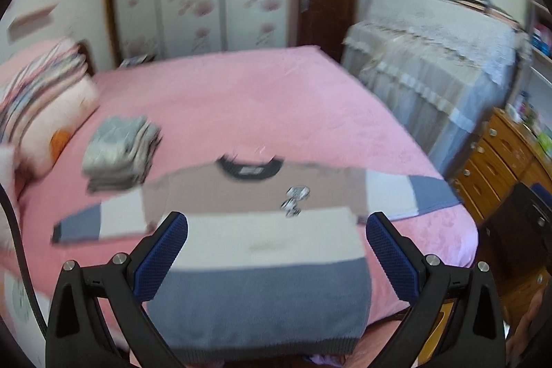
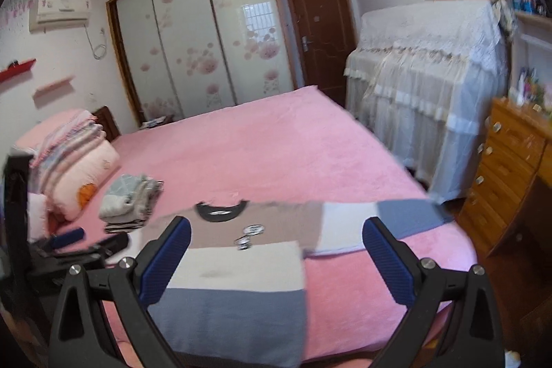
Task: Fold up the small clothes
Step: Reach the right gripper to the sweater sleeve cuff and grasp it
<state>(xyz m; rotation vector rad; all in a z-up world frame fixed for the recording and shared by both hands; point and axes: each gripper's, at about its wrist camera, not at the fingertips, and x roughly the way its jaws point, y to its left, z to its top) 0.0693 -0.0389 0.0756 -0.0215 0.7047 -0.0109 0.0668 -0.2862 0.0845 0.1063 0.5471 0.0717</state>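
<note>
Sweater [image 1: 255, 250] lies flat, face up, sleeves spread, at the near edge of the pink bed [image 1: 262, 99], laid out ready for folding. Both my grippers, left [image 1: 276, 250] and right [image 2: 276, 257], hover above it, jaws wide, holding nothing. Folded stack [image 1: 120, 150] sits apart by the pillows [image 1: 51, 112].

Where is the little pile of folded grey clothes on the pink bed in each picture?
Left wrist view: the pile of folded grey clothes sits left of centre, beside the sweater's left sleeve.
Right wrist view: the pile sits lower left, just past the collar.
Shared landmark: the striped knit sweater's dark round collar.
</note>
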